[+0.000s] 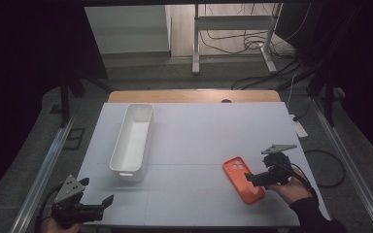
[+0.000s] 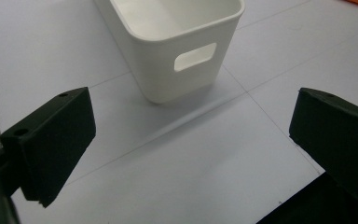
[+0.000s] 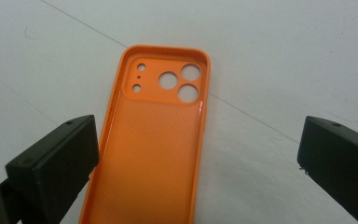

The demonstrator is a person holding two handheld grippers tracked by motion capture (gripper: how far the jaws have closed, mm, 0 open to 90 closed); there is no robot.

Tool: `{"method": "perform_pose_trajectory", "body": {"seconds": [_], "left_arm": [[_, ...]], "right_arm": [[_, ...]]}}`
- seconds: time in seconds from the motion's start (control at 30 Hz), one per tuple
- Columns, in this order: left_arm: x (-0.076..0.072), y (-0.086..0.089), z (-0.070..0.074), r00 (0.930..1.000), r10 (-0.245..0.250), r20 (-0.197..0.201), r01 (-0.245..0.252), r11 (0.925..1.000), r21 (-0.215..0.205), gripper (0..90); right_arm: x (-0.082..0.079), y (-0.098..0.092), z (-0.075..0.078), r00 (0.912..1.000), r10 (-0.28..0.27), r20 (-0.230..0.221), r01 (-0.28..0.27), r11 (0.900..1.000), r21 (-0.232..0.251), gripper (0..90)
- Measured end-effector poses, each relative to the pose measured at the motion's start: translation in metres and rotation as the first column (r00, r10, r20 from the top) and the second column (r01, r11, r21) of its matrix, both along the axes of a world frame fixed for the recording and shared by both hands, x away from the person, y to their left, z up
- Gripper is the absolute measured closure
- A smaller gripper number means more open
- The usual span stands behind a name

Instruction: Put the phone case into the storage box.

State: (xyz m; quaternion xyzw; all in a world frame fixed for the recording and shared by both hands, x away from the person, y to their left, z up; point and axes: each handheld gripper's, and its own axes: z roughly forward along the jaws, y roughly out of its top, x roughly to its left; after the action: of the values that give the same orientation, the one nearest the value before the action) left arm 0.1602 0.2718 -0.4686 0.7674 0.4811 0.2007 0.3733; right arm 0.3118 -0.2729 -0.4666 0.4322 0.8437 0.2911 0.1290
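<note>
Lying flat on the white table [image 1: 194, 141] near its right front, the orange phone case [image 1: 243, 179] sits between the right gripper's [image 1: 257, 178] spread jaws; the left gripper [image 1: 99, 206] gapes near the white bin [image 1: 132, 141]; cables trail on the grey floor [image 1: 252, 73].

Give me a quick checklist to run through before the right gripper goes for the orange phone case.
1. Right gripper jaws open wide enough for the case: ok.
2. Orange phone case lies flat on the table, open side up: ok.
3. Case lined up between the jaws: not ok, it sits close to the left jaw, so shift over first.
4. Nothing on or against the case: ok.
5. White bin empty and upright, probably where the case goes: ok.
6. Left gripper open, short of the bin, out of the way: ok.
</note>
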Motion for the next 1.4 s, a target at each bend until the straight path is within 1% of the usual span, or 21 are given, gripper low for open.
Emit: {"method": "perform_pose_trajectory", "body": {"seconds": [0.1,0.13,0.23,0.3,0.33,0.43,0.6,0.63,0.7,0.83,0.87,0.9,0.93,1.0,1.07,1.1,1.2,1.27,1.3,1.33,1.4], "left_arm": [[0.0,0.0,0.0,1.0,-0.001,0.0,0.001,1.0,0.001,1.1],[0.0,0.0,0.0,1.0,-0.001,0.001,0.001,1.0,0.001,1.2],[0.0,0.0,0.0,1.0,-0.002,0.001,0.002,1.0,0.0,1.1],[0.0,0.0,0.0,1.0,-0.001,0.001,0.001,1.0,0.0,1.2],[0.0,0.0,0.0,1.0,-0.002,0.001,0.002,1.0,0.0,1.2],[0.0,0.0,0.0,1.0,-0.003,0.001,0.003,1.0,0.003,1.1],[0.0,0.0,0.0,1.0,-0.003,-0.001,0.003,1.0,0.002,1.2],[0.0,0.0,0.0,1.0,-0.003,-0.001,0.003,1.0,0.002,1.2],[0.0,0.0,0.0,1.0,-0.004,-0.002,0.004,1.0,0.002,1.2],[0.0,0.0,0.0,1.0,-0.004,-0.002,0.004,1.0,0.003,1.2],[0.0,0.0,0.0,1.0,-0.004,-0.002,0.004,1.0,0.003,1.2],[0.0,0.0,0.0,1.0,-0.004,-0.003,0.004,1.0,0.003,1.2],[0.0,0.0,0.0,1.0,-0.004,-0.003,0.004,1.0,0.003,1.1],[0.0,-0.001,0.0,1.0,-0.004,-0.003,0.004,1.0,0.004,1.2],[0.0,-0.001,0.0,1.0,-0.003,-0.003,0.003,1.0,0.006,1.2],[0.0,-0.001,0.0,1.0,-0.003,-0.003,0.003,1.0,0.006,1.2],[0.0,-0.001,0.0,1.0,-0.003,-0.003,0.003,1.0,0.006,1.2],[0.0,-0.001,0.0,1.0,-0.004,-0.003,0.004,1.0,0.007,1.2],[0.0,-0.001,0.0,1.0,-0.004,-0.003,0.004,1.0,0.007,1.3],[0.0,-0.001,0.0,1.0,-0.005,-0.003,0.005,1.0,0.008,1.2],[0.001,-0.001,0.0,1.0,-0.006,-0.004,0.006,0.9999,0.01,1.3]], "right_arm": [[-0.001,-0.001,-0.005,0.9998,-0.001,-0.022,0.001,1.0,-0.007,0.0],[0.0,-0.001,-0.008,0.9996,0.0,-0.028,-0.001,1.0,-0.021,0.0],[0.001,-0.004,-0.013,0.9991,-0.005,-0.042,0.004,0.999,-0.041,0.0],[0.001,-0.004,-0.014,0.999,-0.007,-0.045,0.004,0.999,-0.047,0.0],[0.001,-0.005,-0.017,0.9984,-0.011,-0.056,0.008,0.998,-0.059,0.0],[0.002,-0.006,-0.025,0.9967,-0.02,-0.078,0.012,0.995,-0.101,0.0],[0.003,-0.004,-0.031,0.9931,-0.015,-0.117,0.0,0.992,-0.126,0.0],[0.003,-0.003,-0.033,0.9924,-0.009,-0.123,-0.008,0.99,-0.138,0.0],[0.003,-0.001,-0.035,0.9913,-0.005,-0.131,-0.015,0.989,-0.15,0.0],[0.004,0.0,-0.038,0.9884,-0.013,-0.151,-0.014,0.985,-0.175,0.0],[0.004,0.0,-0.038,0.9884,-0.013,-0.151,-0.014,0.985,-0.175,0.0],[0.005,0.001,-0.04,0.9874,-0.02,-0.157,-0.012,0.98,-0.201,0.0],[0.005,0.001,-0.04,0.9874,-0.02,-0.157,-0.012,0.98,-0.201,0.0],[0.006,0.001,-0.039,0.9847,-0.009,-0.174,-0.023,0.983,-0.182,6.5],[0.005,0.001,-0.037,0.9844,-0.005,-0.176,-0.027,0.983,-0.181,13.8],[0.005,0.0,-0.035,0.9852,0.007,-0.171,-0.038,0.984,-0.176,20.8],[0.004,-0.001,-0.032,0.9853,0.019,-0.17,-0.047,0.986,-0.163,36.1],[0.005,-0.003,-0.03,0.9838,0.014,-0.179,-0.043,0.986,-0.161,46.1],[0.006,-0.003,-0.029,0.9826,0.018,-0.185,-0.048,0.986,-0.158,52.1],[0.007,-0.004,-0.028,0.9813,0.025,-0.191,-0.055,0.986,-0.154,55.7],[0.007,-0.004,-0.027,0.9772,0.042,-0.208,-0.073,0.987,-0.14,69.0]]}}
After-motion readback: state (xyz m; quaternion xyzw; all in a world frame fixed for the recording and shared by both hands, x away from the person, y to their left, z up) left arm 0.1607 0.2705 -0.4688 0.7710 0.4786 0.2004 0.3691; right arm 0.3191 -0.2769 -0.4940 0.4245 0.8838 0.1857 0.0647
